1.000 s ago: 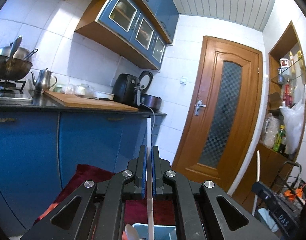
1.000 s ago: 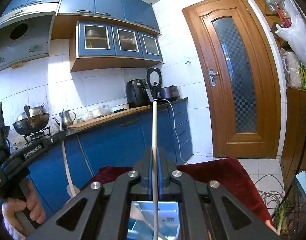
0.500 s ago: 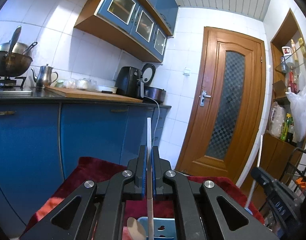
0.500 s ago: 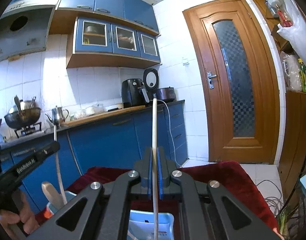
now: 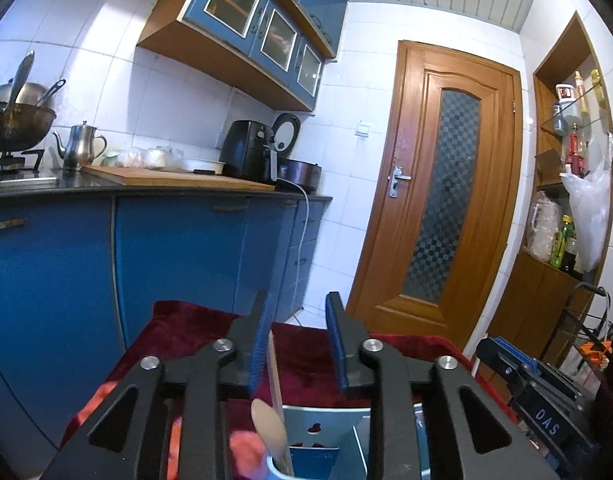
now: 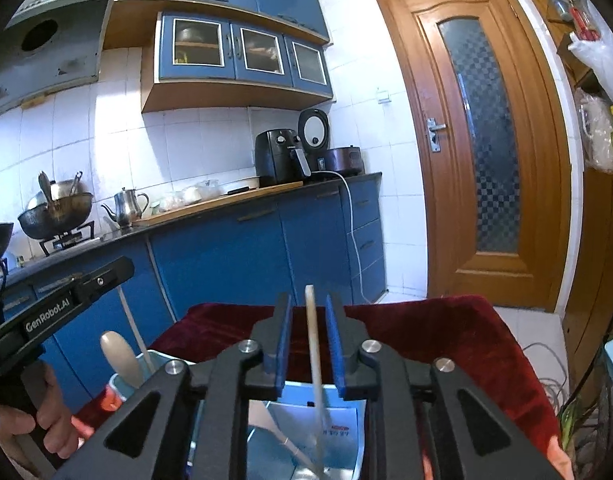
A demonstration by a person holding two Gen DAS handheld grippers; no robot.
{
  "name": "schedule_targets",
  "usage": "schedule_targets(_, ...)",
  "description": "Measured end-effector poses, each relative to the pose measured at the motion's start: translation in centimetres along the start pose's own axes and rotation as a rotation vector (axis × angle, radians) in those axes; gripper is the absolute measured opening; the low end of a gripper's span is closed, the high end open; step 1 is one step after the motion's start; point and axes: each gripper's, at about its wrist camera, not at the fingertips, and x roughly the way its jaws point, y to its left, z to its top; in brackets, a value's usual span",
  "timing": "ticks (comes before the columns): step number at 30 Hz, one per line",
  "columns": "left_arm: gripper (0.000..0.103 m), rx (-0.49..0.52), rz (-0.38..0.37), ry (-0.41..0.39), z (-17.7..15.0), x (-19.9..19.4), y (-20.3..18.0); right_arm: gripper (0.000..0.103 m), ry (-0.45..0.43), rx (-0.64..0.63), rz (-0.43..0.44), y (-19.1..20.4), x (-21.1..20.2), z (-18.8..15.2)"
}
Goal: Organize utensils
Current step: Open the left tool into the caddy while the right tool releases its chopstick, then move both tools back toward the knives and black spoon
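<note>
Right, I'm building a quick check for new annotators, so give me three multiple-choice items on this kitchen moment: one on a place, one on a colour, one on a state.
1. The metal kettle stands:
A. on the floor
B. on the counter beside the wooden cutting board
C. on the shelf by the door

2. The cloth is:
A. green
B. white
C. dark red

3. The right gripper has its jaws:
A. apart, with the white handle between them, unpressed
B. clamped on a handle
C. apart, with nothing between them

Key:
1 B: it sits on the dark counter, just left of the board.
2 C: deep red velvet shows beyond the fingers.
3 A: the jaws have just been opening, and a gap shows on both sides of the handle.
</note>
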Motion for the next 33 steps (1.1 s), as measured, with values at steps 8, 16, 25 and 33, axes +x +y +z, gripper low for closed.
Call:
schedule_targets(8,0.029,-0.005,-0.027,0.033,0.5,-2.3,0.2,0.021,-0.02,-0.003,0.002,0.3,-3.1,1.2)
schedule_targets(16,0.029,0.013,-0.044,0.059,1.2,-5.7,0.0,0.021,-0.017,-0.019,0.0,1.7,-6.7,1.9)
schedule_targets(25,0.029,0.056,-0.049,0.097,1.0,-9.9,-0.4,0.021,0.035,0.001,0.004,2.9,-10.3,1.5)
schedule_targets(33,0.029,0.075,-0.063,0.181,-0.5,-12.0,-0.7,0.021,0.082,0.0,-0.002,3.8,-13.0,-0.1)
